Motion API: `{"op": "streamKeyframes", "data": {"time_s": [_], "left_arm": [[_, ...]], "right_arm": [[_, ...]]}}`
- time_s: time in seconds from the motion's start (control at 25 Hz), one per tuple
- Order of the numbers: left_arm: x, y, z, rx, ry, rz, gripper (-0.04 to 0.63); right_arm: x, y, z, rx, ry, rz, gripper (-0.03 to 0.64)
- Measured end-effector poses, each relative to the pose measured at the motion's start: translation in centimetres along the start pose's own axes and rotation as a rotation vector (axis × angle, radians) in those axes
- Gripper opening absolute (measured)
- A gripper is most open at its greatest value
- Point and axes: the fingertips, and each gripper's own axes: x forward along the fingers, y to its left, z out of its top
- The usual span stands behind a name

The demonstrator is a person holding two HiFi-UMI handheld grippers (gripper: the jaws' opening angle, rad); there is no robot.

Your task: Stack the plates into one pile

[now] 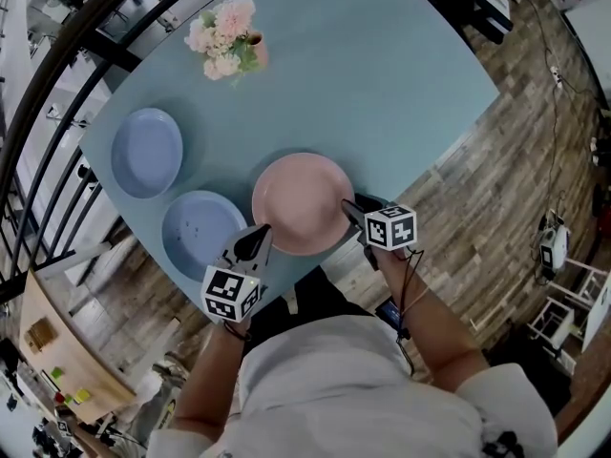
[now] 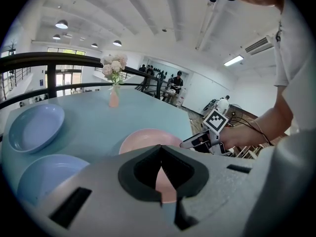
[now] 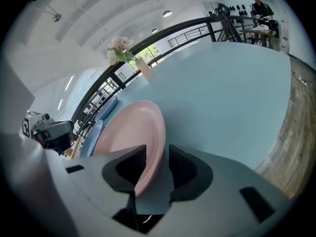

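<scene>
- The big round blue-green table holds everything. All three plates lie flat on it, each in its own spot, so no pile is made yet.
- The pink plate is the biggest plate. It lies right at the table's near edge, just in front of the person, between the two grippers. That makes it the easy one to grab first, I think.
- The near blue plate lies just beside the pink plate, on its left. Their rims look very close, maybe touching. It looks like a good bottom for the pile, because the pink plate only needs a short hop to it.
- The far blue plate lies farther back on the left, near the table edge, and nothing touches it.
- The right gripper has its jaws wide apart. The rim of the pink plate sits in the gap between them, but the jaws do not squeeze it. The gripper tips down at the plate's right edge, most likely so that one jaw can go under the rim and one over it.
- The left gripper has its jaws together and holds nothing. It waits at the near left rim of the pink plate, maybe to steady the plate.
- The small vase of pink flowers stands far back on the table, well out of the way.
</scene>
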Motion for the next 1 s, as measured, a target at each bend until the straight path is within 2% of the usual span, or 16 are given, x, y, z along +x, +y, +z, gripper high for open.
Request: {"op": "streamKeyframes", "data": {"time_s": [0.16, 0.32, 0.6, 1.0], "left_arm": [[-0.2, -0.1, -0.2, -0.009, 0.001, 0.009, 0.005], [-0.8, 0.0, -0.1, -0.009, -0.006, 0.020, 0.005], [-2.7, 0.4, -0.3, -0.010, -0.014, 0.043, 0.005], [-6.2, 1.0, 0.3, 0.030, -0.052, 0.050, 0.005]], "right_arm": [[0.7, 0.0, -0.4, 0.021, 0.031, -0.002, 0.102], [1.1, -0.7, -0.5, 0.116, 0.022, 0.002, 0.038], [1.2, -0.9, -0.1, 0.193, -0.010, 0.001, 0.021], [-1.6, 0.0, 1.2, 0.159, -0.091, -0.039, 0.023]]}}
